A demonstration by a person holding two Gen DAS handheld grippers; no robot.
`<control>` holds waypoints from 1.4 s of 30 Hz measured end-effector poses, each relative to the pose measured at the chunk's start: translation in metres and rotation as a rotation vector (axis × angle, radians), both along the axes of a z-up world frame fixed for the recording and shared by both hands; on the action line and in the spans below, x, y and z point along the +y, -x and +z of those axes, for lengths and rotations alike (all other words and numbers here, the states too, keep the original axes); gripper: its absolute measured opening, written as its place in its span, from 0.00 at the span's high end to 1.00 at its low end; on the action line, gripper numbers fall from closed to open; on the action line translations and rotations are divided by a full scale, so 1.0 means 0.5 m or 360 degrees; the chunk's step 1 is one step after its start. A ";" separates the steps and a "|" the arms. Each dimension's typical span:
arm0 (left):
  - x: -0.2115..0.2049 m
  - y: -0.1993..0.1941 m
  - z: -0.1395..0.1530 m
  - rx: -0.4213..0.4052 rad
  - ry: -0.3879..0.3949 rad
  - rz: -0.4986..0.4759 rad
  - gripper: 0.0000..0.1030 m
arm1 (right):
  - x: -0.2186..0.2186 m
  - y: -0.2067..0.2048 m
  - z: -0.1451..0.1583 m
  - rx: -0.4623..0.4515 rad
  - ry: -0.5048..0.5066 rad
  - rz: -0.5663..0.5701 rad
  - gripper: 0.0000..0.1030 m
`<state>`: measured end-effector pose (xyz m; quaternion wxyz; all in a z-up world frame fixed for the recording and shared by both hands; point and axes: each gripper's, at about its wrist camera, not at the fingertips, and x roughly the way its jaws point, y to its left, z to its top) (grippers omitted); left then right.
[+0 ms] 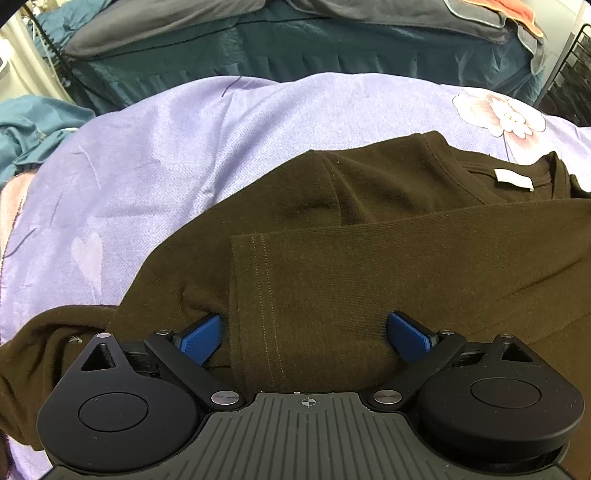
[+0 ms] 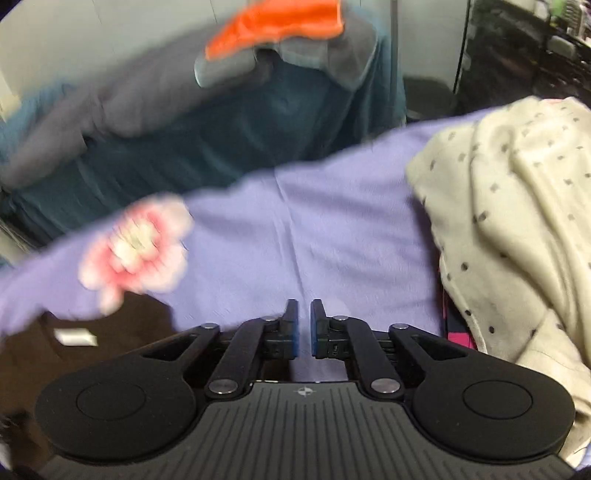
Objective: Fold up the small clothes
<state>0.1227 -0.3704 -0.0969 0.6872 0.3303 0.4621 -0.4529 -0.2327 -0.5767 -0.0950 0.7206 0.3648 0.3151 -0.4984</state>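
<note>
Folding brown top on bed – mid-job snapshot

Lying spread on a lilac bedsheet is the brown top, neck end far right w/ white label showing inside the collar. One sleeve is laid across the body; its stitched cuff sits near centre, close to the cam.

L gripper: jaws wide apart, blue pads either side of the cuff end of the sleeve. Fabric runs between the pads, but whether either pad touches it can't be told; no pinch.

R gripper: jaws nearly together, thin gap left, nothing between them. Sits over bare sheet, w/ brown top and its label at lower left of that view, apart from the jaws. View is motion-blurred.

Sheet has a pink-white flower print, also seen blurred in R view. Cream dotted cloth piled on the sheet to the right of R gripper. Beyond the sheet: teal bedding, grey pillows, orange cloth on top.
</note>
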 end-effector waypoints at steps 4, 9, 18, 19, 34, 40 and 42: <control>0.000 0.004 -0.001 -0.0004 0.0002 0.0002 0.00 | 0.007 -0.037 0.031 -0.0059 0.0021 0.0337 0.62; -0.003 0.004 0.000 0.0003 -0.0011 0.0001 0.00 | -0.071 -0.102 0.031 -0.0067 -0.0128 0.0630 0.63; -0.003 0.003 -0.001 0.0002 -0.0007 -0.0001 0.00 | -0.092 -0.198 -0.006 0.0161 -0.0485 0.1379 0.64; -0.003 0.002 -0.001 0.0005 -0.0009 -0.0002 0.00 | -0.089 -0.203 -0.018 0.0227 -0.0487 0.1401 0.66; -0.003 0.003 -0.001 0.0002 -0.0003 -0.0011 0.00 | -0.201 -0.088 -0.012 0.0318 -0.0453 0.0776 0.97; -0.004 0.004 -0.003 -0.0007 0.0002 -0.0004 0.00 | -0.095 -0.073 0.021 -0.0136 -0.0455 0.0696 0.78; -0.001 0.005 -0.003 -0.0014 0.0018 -0.0001 0.00 | -0.040 -0.069 0.031 -0.0275 -0.0449 0.0760 0.71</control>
